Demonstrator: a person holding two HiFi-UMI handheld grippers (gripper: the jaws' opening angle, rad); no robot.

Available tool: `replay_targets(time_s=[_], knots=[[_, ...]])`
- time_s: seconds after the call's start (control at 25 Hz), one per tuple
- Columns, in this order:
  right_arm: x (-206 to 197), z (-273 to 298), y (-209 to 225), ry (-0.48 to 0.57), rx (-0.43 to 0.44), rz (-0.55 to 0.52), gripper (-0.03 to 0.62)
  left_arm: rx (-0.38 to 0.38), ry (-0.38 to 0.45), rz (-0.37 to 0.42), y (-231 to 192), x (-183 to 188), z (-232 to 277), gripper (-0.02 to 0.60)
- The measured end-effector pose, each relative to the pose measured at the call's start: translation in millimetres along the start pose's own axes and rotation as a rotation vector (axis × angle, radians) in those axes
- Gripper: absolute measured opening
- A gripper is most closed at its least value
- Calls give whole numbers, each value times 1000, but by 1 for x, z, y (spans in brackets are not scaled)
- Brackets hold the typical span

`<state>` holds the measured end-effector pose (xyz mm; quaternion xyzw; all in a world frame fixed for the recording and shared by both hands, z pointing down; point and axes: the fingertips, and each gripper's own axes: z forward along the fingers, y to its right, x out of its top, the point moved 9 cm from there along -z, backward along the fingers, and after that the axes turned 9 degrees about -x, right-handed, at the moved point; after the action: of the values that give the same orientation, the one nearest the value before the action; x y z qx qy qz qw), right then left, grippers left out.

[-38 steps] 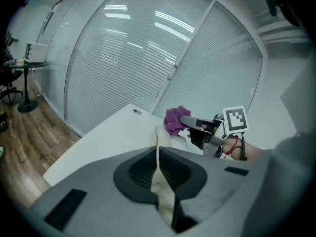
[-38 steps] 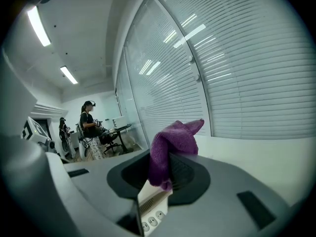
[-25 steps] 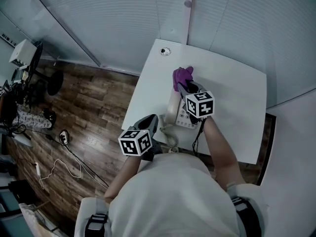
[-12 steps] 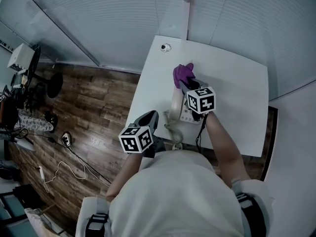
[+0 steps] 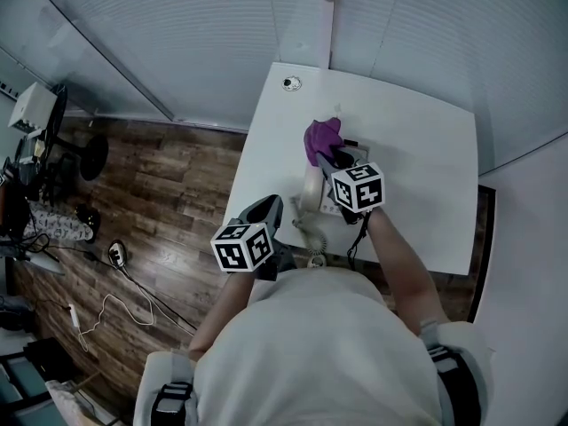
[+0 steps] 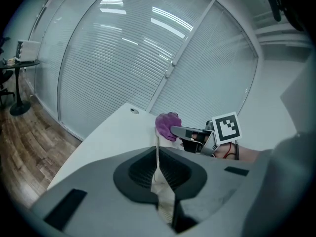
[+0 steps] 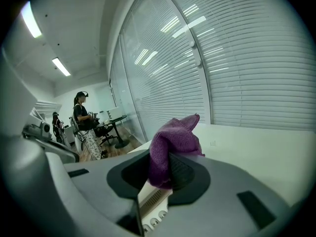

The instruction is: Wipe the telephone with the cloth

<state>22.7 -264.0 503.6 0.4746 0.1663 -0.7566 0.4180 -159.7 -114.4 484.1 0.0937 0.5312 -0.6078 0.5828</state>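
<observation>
Slatted blinds behind glass walls (image 5: 222, 34) and a dark wood-plank floor (image 5: 160, 207) surround a white desk (image 5: 417, 167). On the desk's left part, in the middle of the head view, lies the cream push-button telephone (image 5: 312, 201). Its long axis runs up and down the frame, with a coiled cord (image 5: 308, 240) trailing off its lower end toward the person (image 5: 311, 353).

A purple terry cloth (image 5: 321, 138) is bunched at the telephone's upper end. It is clamped in the closed jaws of the right gripper (image 5: 335, 156), which reaches up the frame over the keypad (image 5: 327, 207).

Measured against the round desk grommet (image 5: 290, 83), cloth and right gripper sit slightly lower in the frame than a second ago. The left gripper (image 5: 273, 206), jaws together on nothing, hangs just left of the telephone's lower end, as it did then.
</observation>
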Motion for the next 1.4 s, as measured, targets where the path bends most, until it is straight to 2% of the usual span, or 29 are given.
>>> replay_targets(time_s=[0.24,0.64,1.4], knots=[[-6,-7,-4,0,2,-14,98,-2,7,8,1,-4,2,34],[-22,-23,-19,-17,15,-41,98,7,39,-22,0,-10,-2,34],[-62,-47,-32,-79,57,-19,98,-26,31,-17,17,-20,10,34]])
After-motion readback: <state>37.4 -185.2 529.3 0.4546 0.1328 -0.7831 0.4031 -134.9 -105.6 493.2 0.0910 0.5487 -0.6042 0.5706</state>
